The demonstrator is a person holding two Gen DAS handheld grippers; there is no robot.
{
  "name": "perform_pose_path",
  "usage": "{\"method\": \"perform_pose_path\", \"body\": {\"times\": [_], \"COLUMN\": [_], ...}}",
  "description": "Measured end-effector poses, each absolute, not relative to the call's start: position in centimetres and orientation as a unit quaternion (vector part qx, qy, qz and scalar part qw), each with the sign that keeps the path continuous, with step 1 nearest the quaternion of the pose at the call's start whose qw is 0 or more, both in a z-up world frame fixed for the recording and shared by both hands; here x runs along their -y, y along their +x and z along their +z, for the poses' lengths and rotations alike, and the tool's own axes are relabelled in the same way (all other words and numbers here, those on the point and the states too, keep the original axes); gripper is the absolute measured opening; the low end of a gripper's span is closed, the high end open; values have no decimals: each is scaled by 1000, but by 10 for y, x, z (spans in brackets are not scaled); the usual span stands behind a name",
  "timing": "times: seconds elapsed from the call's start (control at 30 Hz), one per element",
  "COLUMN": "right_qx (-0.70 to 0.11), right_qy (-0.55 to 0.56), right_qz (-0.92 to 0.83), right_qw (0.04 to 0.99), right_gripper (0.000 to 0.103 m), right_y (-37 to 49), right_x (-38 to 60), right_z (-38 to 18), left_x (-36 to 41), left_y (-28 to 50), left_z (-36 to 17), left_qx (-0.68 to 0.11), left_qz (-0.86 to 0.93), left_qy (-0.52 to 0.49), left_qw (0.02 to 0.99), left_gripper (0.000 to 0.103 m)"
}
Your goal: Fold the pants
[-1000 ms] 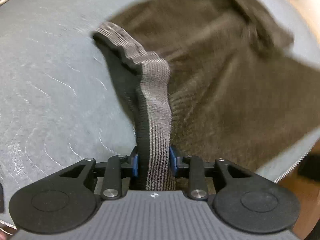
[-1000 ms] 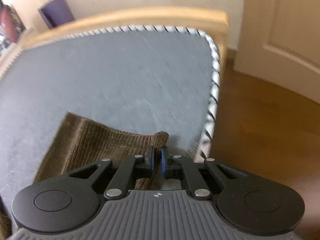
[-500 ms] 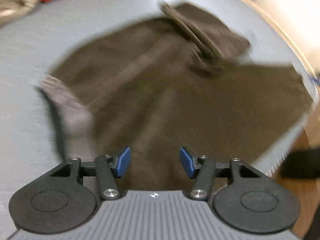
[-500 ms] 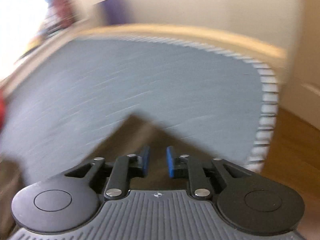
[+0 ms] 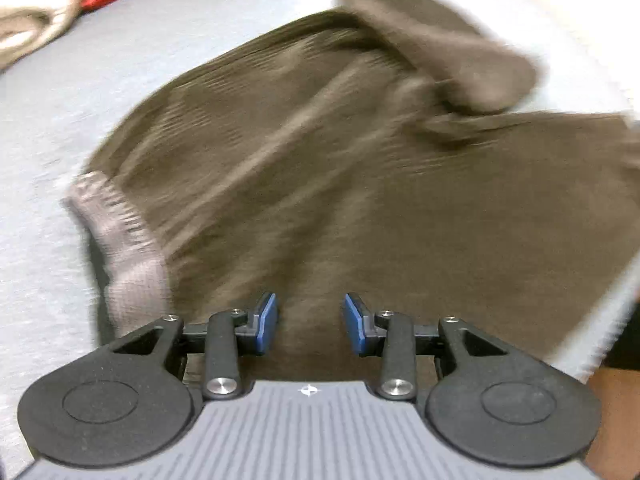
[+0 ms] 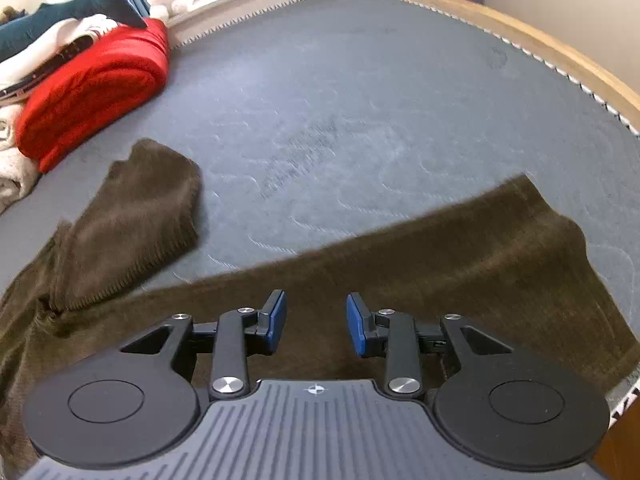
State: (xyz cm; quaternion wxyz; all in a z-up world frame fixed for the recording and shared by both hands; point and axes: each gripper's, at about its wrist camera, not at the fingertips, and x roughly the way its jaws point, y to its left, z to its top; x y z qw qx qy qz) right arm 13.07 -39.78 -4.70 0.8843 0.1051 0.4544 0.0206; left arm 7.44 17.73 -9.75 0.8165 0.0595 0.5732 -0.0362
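As both tools hang parted, brown pants [image 5: 360, 184] sprawl across a grey mattress [image 6: 360, 100].
Left hand-held gripper [image 5: 311, 322], jaws just narrowing, and right hand-held gripper [image 6: 316, 322], jaws just widening, grip nothing.

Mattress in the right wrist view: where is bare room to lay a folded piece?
The grey mattress is bare in its wide middle, between the red blanket at left, the wooden frame at right, and the brown pants in front. It is crowded at the left edge, where blankets and a toy shark pile up.
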Motion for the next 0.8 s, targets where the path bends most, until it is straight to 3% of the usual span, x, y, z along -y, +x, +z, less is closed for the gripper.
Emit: {"method": "perform_pose_path", "body": {"times": [0.13, 0.33, 0.47, 0.63, 0.73, 0.8], "right_qx": [-439, -412, -402, -395, -385, -383], "right_qy": [115, 135, 142, 180, 186, 182], "right_qz": [24, 31, 34, 48, 63, 69], "right_qw": [891, 901, 904, 900, 902, 903], "right_gripper": [35, 35, 35, 35, 35, 35], "right_y": [135, 149, 157, 171, 179, 185], "right_x": [382, 363, 347, 330, 319, 312], "right_z": [-38, -27, -21, -14, -7, -5], "left_x": [-183, -203, -265, -349, -374, -384], "left_y": [86, 114, 140, 164, 176, 181], "left_z": [-106, -53, -37, -74, -101, -111], "left_qx": [-608, -507, -471, -504, -519, -518], "left_qz": [4, 24, 100, 187, 219, 217], "left_qy": [52, -41, -127, -203, -221, -238], "left_qw": [792, 861, 867, 818, 796, 793], "left_gripper": [42, 42, 42, 46, 56, 79]}}
